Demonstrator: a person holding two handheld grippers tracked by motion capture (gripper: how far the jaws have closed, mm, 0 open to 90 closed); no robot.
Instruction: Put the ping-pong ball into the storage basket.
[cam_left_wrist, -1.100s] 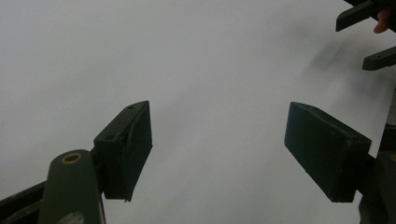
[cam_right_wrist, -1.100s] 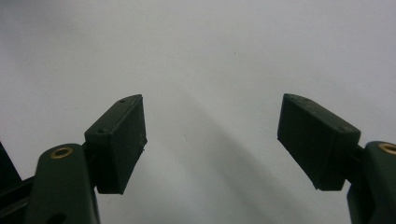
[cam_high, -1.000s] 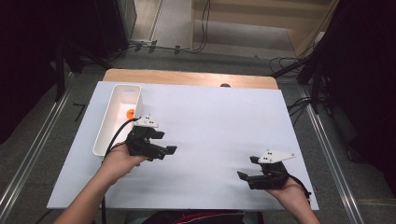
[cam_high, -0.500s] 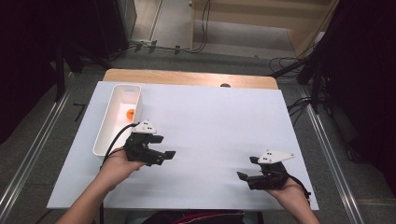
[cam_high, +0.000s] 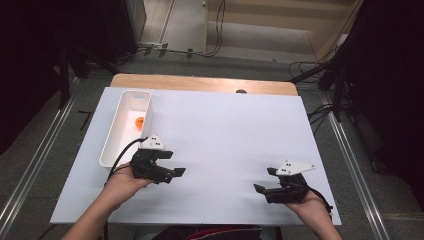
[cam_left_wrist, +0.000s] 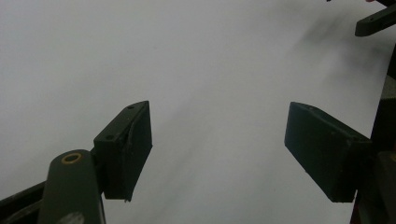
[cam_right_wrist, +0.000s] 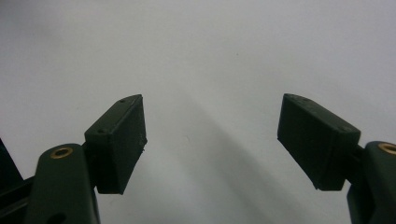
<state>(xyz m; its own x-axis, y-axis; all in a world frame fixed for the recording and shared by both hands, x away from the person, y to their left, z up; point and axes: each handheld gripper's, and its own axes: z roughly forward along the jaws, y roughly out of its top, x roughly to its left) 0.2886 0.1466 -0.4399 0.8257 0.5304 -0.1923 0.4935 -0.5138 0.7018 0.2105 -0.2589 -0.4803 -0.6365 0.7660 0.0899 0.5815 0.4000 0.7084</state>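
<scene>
A small orange ball (cam_high: 139, 121) lies inside a long white tray (cam_high: 111, 148) at the table's left side. My left gripper (cam_high: 176, 168) is held just below and right of the tray's near end, above the white table top (cam_high: 230, 135). Its jaws stand wide apart with nothing between them, and the left gripper view (cam_left_wrist: 217, 140) has bare white surface in the gap. My right gripper (cam_high: 264, 181) hovers near the front right of the table, open too, and its own view (cam_right_wrist: 210, 135) has plain white between the jaws.
The white sheet covers a wooden table whose far edge (cam_high: 200, 82) shows as a tan strip. Metal rails run along both sides on the floor. Cables (cam_high: 305, 67) lie on the floor beyond the table. Part of the other gripper (cam_left_wrist: 376, 21) appears at the top right of the left gripper view.
My left gripper has drawn back from the tray toward the near side and slightly right. The right gripper has stayed in place.
</scene>
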